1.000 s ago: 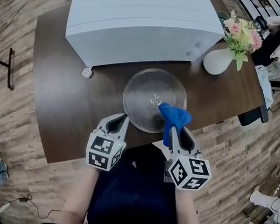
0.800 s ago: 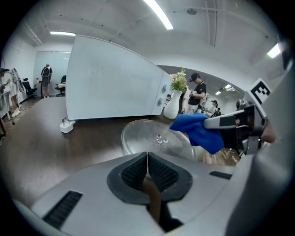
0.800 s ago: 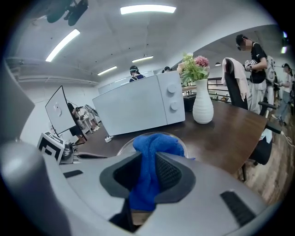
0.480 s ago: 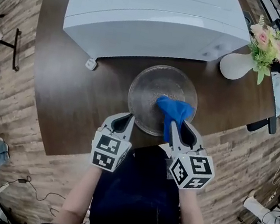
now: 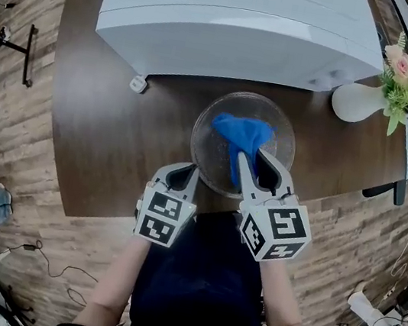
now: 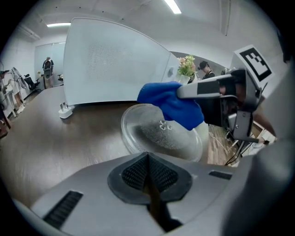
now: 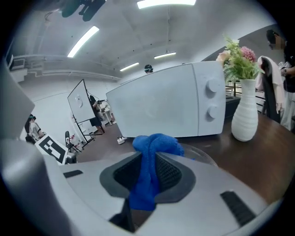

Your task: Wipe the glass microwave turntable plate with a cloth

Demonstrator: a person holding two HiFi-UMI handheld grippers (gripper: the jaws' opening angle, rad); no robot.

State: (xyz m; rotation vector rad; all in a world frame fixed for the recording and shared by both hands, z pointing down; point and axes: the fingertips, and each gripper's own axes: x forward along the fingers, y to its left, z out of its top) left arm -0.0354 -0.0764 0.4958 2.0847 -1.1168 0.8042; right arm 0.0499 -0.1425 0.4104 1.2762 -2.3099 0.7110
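No readable text or labels.

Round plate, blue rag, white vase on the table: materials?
Round clear plate: likely glass, glossy; dark table shows through it. Blue bunched cloth: soft fuzzy fabric, maybe microfibre; folds limply. White ribbed vase: looks ceramic, matte; could be plastic.

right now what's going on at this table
A person holds a gripper in each hand. The right gripper is shut on a blue cloth and holds it over the middle of the glass plate, which lies on the table in front of a microwave. Whether the cloth presses on the glass is unclear. The left gripper is shut and empty, at the plate's near edge.
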